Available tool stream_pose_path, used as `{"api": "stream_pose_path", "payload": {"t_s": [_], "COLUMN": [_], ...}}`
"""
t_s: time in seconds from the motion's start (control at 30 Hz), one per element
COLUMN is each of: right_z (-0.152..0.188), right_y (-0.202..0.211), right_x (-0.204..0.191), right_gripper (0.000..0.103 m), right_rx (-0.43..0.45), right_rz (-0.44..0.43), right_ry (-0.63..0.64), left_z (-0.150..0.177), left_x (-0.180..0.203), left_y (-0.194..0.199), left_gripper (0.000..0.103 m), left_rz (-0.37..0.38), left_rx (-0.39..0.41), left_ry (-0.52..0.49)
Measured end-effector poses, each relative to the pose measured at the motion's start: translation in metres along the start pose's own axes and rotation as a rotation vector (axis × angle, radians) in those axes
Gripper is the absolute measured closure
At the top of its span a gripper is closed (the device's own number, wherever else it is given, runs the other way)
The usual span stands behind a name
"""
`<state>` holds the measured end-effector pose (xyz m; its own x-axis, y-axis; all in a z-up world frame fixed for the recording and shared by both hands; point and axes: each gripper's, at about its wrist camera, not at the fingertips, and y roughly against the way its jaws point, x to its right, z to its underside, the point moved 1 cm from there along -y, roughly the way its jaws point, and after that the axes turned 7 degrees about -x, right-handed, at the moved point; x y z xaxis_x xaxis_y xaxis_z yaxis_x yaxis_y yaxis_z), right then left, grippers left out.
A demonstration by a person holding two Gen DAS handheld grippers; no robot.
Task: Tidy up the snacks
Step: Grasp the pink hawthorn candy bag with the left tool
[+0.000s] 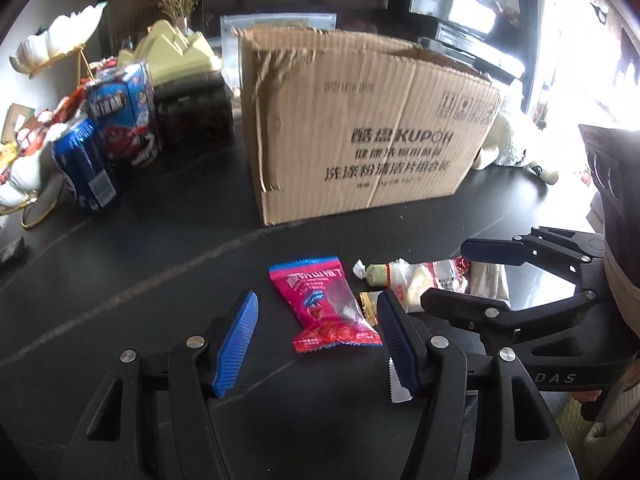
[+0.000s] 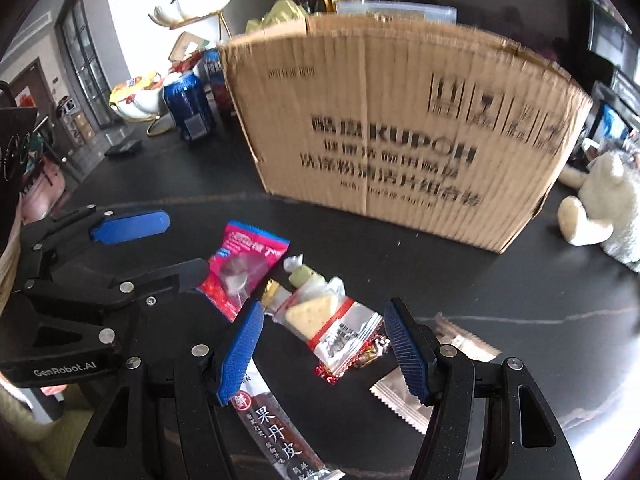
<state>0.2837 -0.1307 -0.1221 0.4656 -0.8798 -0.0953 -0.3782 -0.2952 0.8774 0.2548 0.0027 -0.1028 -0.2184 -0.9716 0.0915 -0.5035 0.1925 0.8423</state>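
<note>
On the black table a pink snack packet (image 1: 324, 308) lies flat between the blue pads of my left gripper (image 1: 320, 340), which is open and not touching it. My right gripper (image 2: 324, 352) is open over a clear packet with a pale biscuit (image 2: 320, 320); its pads stand apart from the packet. Around that packet lie a green-and-white candy (image 2: 304, 276), a gold-wrapped candy (image 2: 272, 292), a brown fruit-leather bar (image 2: 272, 432) and a silver packet (image 2: 400, 396). Each gripper shows in the other's view: the right gripper (image 1: 468, 276), the left gripper (image 2: 168, 250). An open cardboard box (image 1: 360, 128) stands behind the snacks.
Left of the box stand a blue can (image 1: 84, 168), a blue candy carton (image 1: 124, 112) and a dark jar (image 1: 196, 116). White shell-shaped dishes (image 1: 24, 176) with snacks sit at the far left. A white plush toy (image 2: 600, 204) lies right of the box.
</note>
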Motion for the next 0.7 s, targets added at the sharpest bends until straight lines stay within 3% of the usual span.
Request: {"api": "stream_pose_path", "payload": {"t_s": [0.33, 0.57, 0.7], "right_z": [0.004, 0.003, 0.001], "right_y": [-0.018, -0.028, -0.031], "right_x": [0.002, 0.001, 0.001], "right_gripper": [0.039, 0.039, 0.039], "right_rx": [-0.042, -0.057, -0.049], "right_rz": [0.018, 0.019, 0.014], "right_ry": [0.016, 0.026, 0.024], "left_z": [0.002, 0.005, 0.006], "left_x": [-0.004, -0.008, -0.007], "left_y": [-0.019, -0.031, -0.033], "left_gripper": [0.044, 0.051, 0.062], "left_rz": [0.039, 0.074, 0.078], "left_rx": [-0.023, -0.056, -0.059], "left_ry": [0.013, 0.036, 0.031]}}
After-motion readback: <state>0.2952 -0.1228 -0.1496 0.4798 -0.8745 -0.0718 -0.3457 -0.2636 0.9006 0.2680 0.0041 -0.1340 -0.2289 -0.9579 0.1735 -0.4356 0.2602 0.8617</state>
